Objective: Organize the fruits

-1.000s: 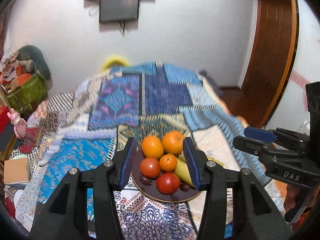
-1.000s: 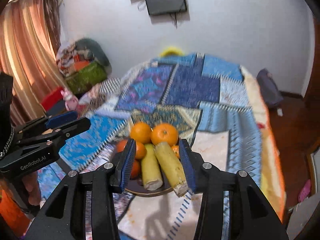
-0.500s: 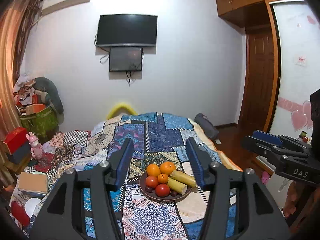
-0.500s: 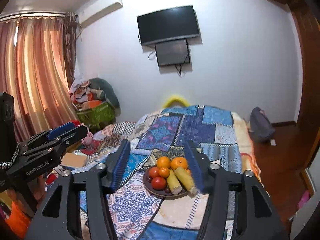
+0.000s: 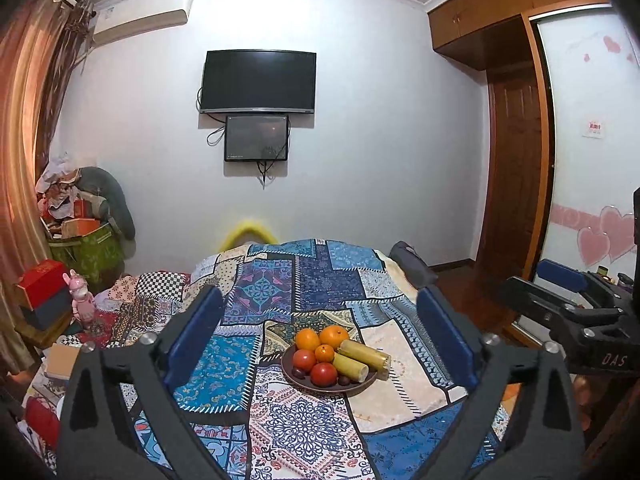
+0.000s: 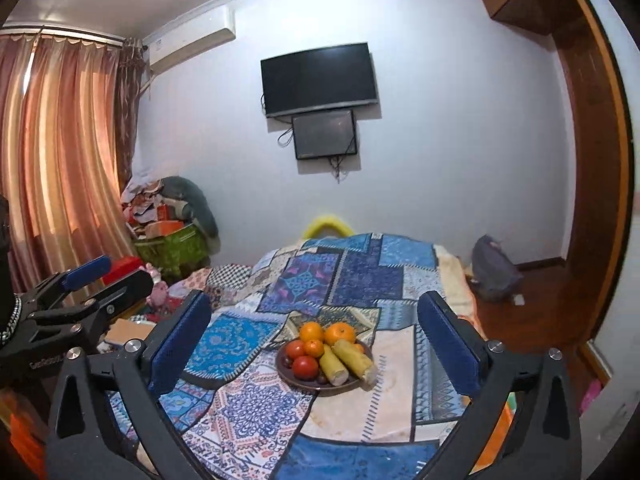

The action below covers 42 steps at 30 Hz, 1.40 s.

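Note:
A dark round plate (image 5: 366,385) sits on the patchwork bedspread (image 5: 276,292). It holds oranges (image 5: 334,337), red tomatoes (image 5: 323,374), two pale yellow-green cane pieces (image 5: 365,355) and small dark fruits. The plate also shows in the right wrist view (image 6: 288,376) with the oranges (image 6: 340,333), tomatoes (image 6: 305,367) and cane pieces (image 6: 354,358). My left gripper (image 5: 320,344) is open and empty, held well back from the plate. My right gripper (image 6: 316,344) is open and empty, also well back; it shows at the right edge of the left wrist view (image 5: 560,304).
The bed fills the middle. A cluttered pile with a green box (image 5: 86,248) and red boxes (image 5: 44,288) stands at the left by the curtains (image 6: 60,168). A TV (image 5: 258,82) hangs on the far wall. A wooden door (image 5: 516,184) and a grey bag (image 6: 494,268) are at the right.
Both grippers have pulled far back and up from the plate, and their jaws have opened wider. The fruits on the plate have not moved.

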Tool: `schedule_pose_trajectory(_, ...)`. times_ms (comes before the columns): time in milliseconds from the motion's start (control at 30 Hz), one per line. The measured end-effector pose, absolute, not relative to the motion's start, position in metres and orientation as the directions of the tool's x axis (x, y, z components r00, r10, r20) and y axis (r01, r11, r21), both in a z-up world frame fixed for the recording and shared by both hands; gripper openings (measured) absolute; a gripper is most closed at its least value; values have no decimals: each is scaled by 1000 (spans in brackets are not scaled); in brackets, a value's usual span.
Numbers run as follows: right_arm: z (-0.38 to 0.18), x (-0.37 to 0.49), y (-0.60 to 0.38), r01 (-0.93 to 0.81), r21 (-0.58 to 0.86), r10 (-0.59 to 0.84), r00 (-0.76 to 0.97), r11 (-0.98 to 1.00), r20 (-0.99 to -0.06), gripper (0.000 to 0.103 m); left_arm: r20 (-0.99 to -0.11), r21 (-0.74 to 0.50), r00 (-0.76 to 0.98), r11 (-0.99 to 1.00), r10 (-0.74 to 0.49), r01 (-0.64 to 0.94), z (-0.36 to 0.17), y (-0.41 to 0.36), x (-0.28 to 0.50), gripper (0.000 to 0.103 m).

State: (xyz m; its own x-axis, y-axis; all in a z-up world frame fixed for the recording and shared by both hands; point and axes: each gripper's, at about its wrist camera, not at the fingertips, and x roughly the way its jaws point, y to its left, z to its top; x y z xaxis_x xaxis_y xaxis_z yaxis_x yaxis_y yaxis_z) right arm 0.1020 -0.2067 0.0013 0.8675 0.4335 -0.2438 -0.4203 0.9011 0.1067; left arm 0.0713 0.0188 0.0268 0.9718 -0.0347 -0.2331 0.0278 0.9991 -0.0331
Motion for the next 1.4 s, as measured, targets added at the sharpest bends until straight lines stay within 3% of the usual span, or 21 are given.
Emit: schedule_pose_trajectory(1400,9,80,-209,-388,65,393,897,919,-202,103,-198,-38,979,998,-57,51,30,14,61,103)
